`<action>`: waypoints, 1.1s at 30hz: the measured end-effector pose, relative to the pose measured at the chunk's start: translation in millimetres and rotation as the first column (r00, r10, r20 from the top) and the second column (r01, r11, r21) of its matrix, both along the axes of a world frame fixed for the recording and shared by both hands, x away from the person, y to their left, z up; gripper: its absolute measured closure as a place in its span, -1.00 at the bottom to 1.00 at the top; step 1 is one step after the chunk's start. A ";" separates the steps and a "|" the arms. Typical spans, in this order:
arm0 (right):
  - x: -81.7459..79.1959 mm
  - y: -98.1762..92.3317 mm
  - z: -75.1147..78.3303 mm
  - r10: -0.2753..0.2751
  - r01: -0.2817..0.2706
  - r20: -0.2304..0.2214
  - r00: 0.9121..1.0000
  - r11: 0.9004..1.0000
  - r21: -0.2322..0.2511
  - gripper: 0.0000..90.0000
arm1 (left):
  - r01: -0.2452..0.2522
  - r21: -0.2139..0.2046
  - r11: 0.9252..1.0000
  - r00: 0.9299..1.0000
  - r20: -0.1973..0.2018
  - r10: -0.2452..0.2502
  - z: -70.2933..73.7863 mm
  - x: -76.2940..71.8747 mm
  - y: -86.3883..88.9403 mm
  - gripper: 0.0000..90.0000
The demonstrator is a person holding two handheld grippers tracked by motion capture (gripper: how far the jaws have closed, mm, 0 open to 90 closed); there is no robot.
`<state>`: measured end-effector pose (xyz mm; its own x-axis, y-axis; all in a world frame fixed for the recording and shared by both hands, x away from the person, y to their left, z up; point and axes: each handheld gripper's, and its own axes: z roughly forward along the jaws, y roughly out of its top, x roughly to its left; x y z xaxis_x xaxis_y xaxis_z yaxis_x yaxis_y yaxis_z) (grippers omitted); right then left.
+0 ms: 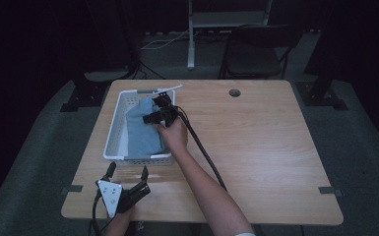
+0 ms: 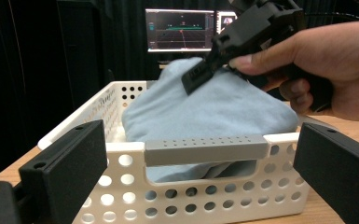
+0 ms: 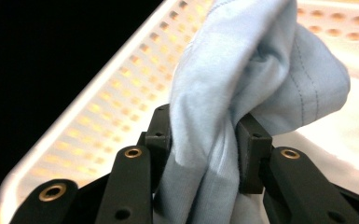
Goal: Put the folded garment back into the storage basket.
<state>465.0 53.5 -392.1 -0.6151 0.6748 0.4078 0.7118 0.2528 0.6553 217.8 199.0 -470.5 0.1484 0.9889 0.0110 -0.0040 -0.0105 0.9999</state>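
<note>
In the high view, a white perforated basket (image 1: 114, 129) stands on the left part of the wooden tabletop (image 1: 256, 147), and a light blue cloth (image 1: 142, 129) lies folded inside it, filling most of its right half. The right hand-held gripper (image 1: 158, 109) reaches over the basket's right rim from the near side, its black cable trailing back along the forearm, with its tips down on the far end of the cloth. The left hand-held gripper (image 1: 127, 173) rests near the front left edge of the tabletop, just short of the basket's near wall, its jaws spread wide with nothing between them. In the left gripper view, the two black jaws stand far apart at the lower corners, framing the basket's near wall and its grey handle bar (image 2: 204, 148); the cloth (image 2: 214, 112) bulges above the rim behind it, and the right hand (image 2: 326, 70) holds its gripper tilted down onto the top of the cloth. A lit monitor (image 2: 179, 30) glows in the dark background. In the right gripper view, the jaws pinch a bunched fold of the blue cloth (image 3: 242, 88) between their pads (image 3: 251, 154), with the basket's perforated wall (image 3: 98, 112) running diagonally beyond.
</note>
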 end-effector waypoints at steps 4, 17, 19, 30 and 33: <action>-2.7 5.0 -0.5 0.015 -0.005 0.063 0.998 0.989 -0.147 0.37 | -0.005 0.000 1.000 1.000 -0.001 0.005 0.0 -0.1 -0.2 -0.92; -12.9 20.8 -1.7 0.089 -0.011 0.194 0.977 0.930 -0.368 0.01 | -0.007 0.000 1.000 1.000 0.000 0.007 0.0 -0.2 -0.1 -0.92; -14.5 22.6 -1.8 0.101 -0.020 0.197 0.975 0.926 -0.376 -0.07 | -0.007 0.001 1.000 1.000 0.000 0.007 0.0 -0.2 -0.1 -0.92; -15.5 17.4 -6.6 0.136 -0.079 0.172 0.976 0.950 -0.301 -0.58 | -0.007 0.000 1.000 1.000 0.001 0.007 0.0 -0.3 -0.1 -0.92; -16.1 14.2 -7.6 0.157 -0.108 0.160 0.975 0.954 -0.278 -0.71 | -0.007 0.000 1.000 1.000 0.000 0.007 0.0 -0.3 -0.1 -0.92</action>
<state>448.9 67.7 -399.7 -0.7524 0.6511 0.1000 0.5378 0.5195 0.6639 217.5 198.9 -470.5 0.1417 0.9898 0.0115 -0.0045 -0.0110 0.9999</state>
